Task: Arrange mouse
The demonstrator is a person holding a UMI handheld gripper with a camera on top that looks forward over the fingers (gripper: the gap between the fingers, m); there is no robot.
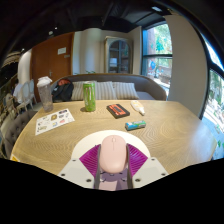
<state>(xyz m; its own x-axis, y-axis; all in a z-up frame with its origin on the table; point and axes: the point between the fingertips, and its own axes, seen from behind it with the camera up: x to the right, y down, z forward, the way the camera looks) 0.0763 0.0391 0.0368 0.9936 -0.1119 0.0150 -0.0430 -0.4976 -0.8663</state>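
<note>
A pale pink mouse [113,154] sits lengthwise between my two fingers, its nose pointing away from me. My gripper [113,160] is shut on it: the magenta pads [92,158] press against both of its sides with no visible gap. Under the mouse and fingers lies a white mat [141,148] on the wooden table [170,135], near the table's front edge. I cannot tell whether the mouse rests on the mat or is held just above it.
Beyond the fingers on the table stand a green can [89,96], a dark flat box [119,110], a small white object [138,106] and a teal item [135,125]. A printed leaflet [54,121] lies to the left. A sofa [110,88] stands behind the table.
</note>
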